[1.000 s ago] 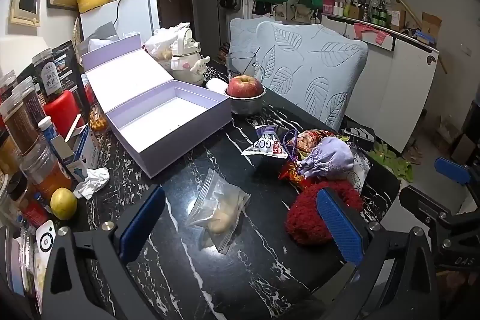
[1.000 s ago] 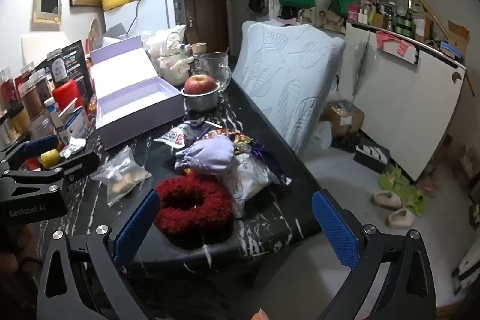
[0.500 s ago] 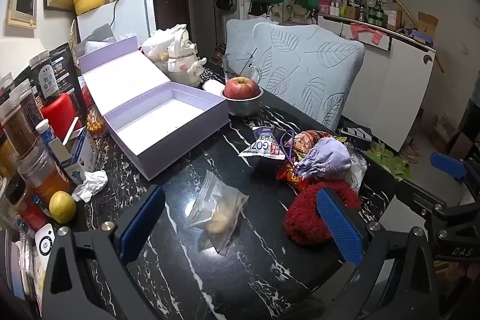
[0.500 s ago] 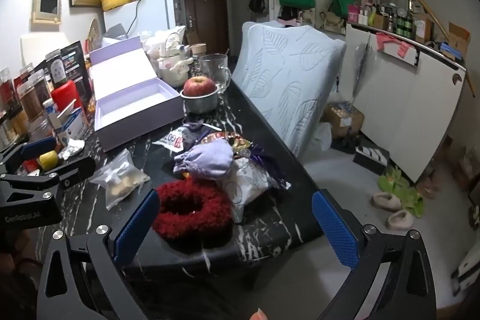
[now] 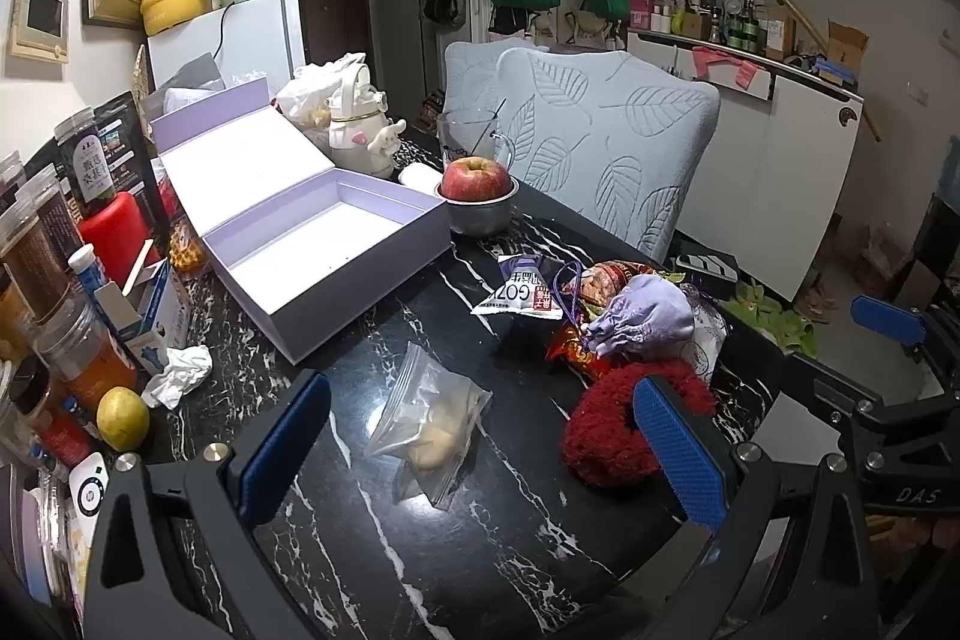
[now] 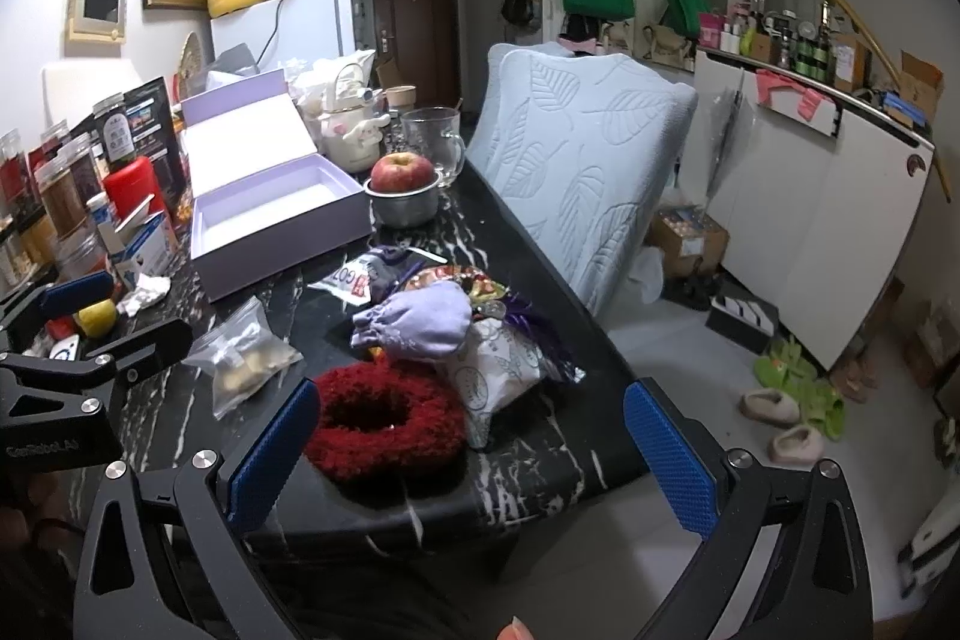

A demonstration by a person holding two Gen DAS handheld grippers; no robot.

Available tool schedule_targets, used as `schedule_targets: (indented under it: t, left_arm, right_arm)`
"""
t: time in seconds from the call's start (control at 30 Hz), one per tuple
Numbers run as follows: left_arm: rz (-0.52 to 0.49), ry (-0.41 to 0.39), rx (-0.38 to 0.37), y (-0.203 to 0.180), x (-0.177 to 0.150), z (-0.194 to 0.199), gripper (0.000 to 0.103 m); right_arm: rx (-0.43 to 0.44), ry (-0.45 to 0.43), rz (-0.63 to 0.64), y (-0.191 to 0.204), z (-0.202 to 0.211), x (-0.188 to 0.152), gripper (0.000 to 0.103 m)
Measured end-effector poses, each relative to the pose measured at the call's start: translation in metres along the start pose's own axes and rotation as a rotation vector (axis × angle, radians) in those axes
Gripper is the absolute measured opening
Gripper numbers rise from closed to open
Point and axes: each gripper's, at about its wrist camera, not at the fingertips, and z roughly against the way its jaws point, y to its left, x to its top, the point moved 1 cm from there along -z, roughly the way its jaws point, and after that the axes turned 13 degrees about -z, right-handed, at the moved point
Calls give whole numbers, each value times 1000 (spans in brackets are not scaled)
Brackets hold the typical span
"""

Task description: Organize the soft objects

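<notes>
A fluffy red ring (image 6: 384,415) (image 5: 606,430) lies near the black marble table's (image 5: 372,538) front right corner. Behind it sits a lilac drawstring pouch (image 6: 420,319) (image 5: 645,316) on several snack packets (image 6: 510,370). A clear zip bag (image 5: 429,427) (image 6: 246,358) lies left of the ring. An open lilac box (image 5: 327,244) (image 6: 270,214) stands empty at the back left. My left gripper (image 5: 477,451) is open above the zip bag. My right gripper (image 6: 474,451) is open, just short of the red ring.
An apple in a metal bowl (image 5: 477,196) stands beside the box, with a glass mug (image 6: 435,145) and a white teapot (image 5: 360,130) behind. Jars and bottles (image 5: 54,292), a lemon (image 5: 123,418) and crumpled tissue (image 5: 180,379) crowd the left edge. A leaf-patterned chair (image 6: 576,172) stands at the right.
Both grippers have crept slightly forward and down toward the table. Nothing on the table has moved, and both stay open.
</notes>
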Motion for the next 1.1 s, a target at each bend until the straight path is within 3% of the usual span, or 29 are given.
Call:
schedule_targets:
  t: [1.1]
  left_arm:
    - [8,-8,-24,-3,-1,5,103]
  right_arm:
    - [-2,-1,7,2,1,-1,103]
